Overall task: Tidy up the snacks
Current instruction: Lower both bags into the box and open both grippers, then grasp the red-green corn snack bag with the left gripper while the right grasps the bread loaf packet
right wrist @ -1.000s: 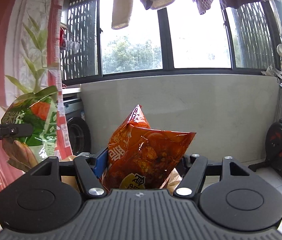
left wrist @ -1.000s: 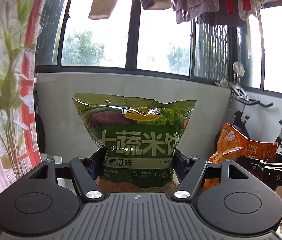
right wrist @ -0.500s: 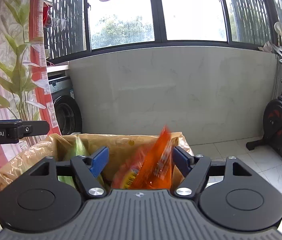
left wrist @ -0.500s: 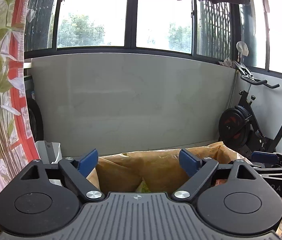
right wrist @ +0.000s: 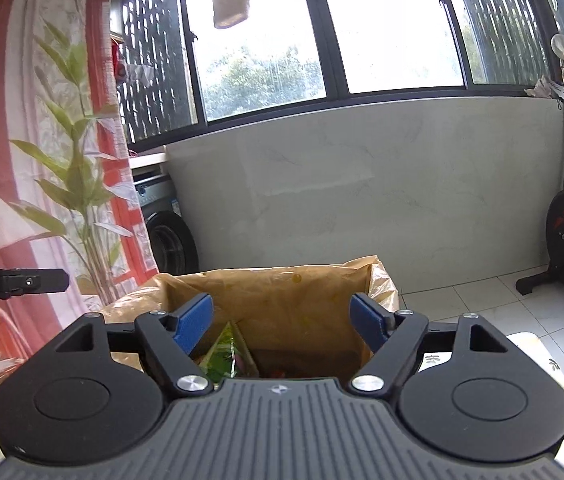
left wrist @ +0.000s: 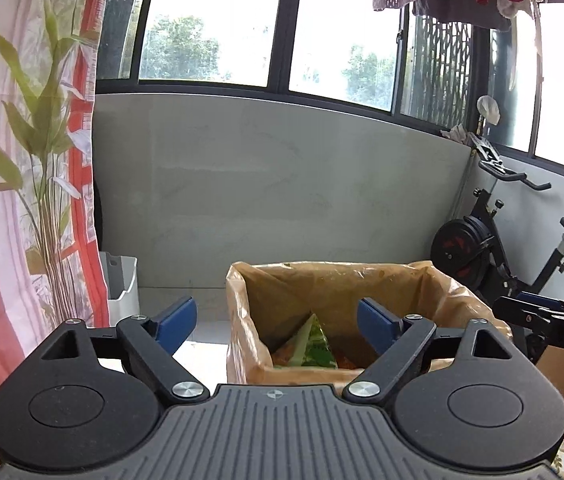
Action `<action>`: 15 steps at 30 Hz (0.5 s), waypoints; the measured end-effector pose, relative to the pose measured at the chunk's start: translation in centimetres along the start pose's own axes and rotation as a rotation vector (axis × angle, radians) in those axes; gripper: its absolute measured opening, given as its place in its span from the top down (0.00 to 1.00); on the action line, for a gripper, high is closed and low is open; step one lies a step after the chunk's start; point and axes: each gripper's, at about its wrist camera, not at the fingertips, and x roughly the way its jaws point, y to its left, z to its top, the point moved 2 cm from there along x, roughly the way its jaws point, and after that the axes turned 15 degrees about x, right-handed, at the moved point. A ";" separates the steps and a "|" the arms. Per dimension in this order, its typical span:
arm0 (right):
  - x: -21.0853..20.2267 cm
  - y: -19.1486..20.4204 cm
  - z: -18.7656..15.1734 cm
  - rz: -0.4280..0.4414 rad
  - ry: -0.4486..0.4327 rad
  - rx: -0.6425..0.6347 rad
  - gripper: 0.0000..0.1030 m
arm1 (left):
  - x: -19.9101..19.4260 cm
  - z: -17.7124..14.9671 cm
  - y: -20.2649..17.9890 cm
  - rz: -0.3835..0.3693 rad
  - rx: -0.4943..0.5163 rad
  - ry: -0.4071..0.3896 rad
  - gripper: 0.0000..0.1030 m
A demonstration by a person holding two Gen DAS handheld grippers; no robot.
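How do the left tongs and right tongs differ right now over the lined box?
The left tongs sit offset toward the lined box's left edge, one pad outside it; the right tongs have both pads over the opening. The left tongs stand a little wider apart than the right tongs. Both are open and empty, their jaws having just opened, and the green snack bag lies inside the box.

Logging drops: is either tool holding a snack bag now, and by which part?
Nothing is held. The left tool and right tool both stand open and empty above the lined box, the green bag lying inside.
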 end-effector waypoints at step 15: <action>-5.5 -1.3 -8.2 0.029 0.144 0.136 0.24 | -6.1 -11.7 -1.9 -0.083 -0.072 0.139 0.14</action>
